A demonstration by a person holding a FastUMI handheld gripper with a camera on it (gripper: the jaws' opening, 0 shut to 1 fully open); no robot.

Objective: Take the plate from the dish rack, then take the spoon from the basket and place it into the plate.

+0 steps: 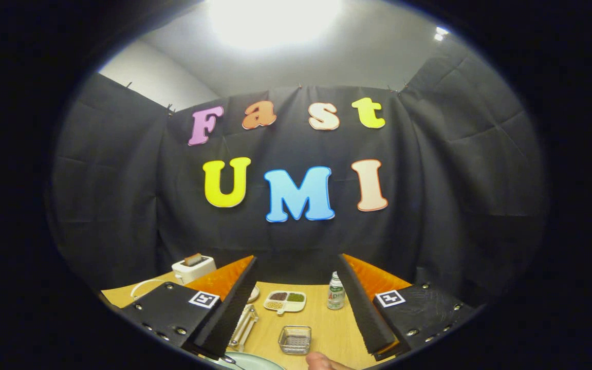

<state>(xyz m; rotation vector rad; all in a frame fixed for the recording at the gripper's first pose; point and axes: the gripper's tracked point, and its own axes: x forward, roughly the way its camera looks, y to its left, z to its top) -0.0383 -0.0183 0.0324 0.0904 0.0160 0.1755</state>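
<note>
**Fingers spread above the table, plate at the near edge**

Black cloth walls close the booth on three sides, with a wooden tabletop below. I hold my gripper high and level; its two fingers stand wide apart with nothing between them. Beside my left finger lies a clear rack-like frame, which I take for the dish rack, though too little of it shows to be sure. A pale green plate lies flat at the near edge of the tabletop, just ahead of my left finger, so the first step looks done. A small clear square basket sits between my fingers, near the plate; I cannot make out the spoon in it. A fingertip of a person's hand shows at the near edge, just beside the basket. Farther back stand a divided dish, a small bottle and, toward the far left corner, a white toaster. By my judgement the spoon step is in hand: next I should tip down over the basket and close on the spoon's handle.
</note>
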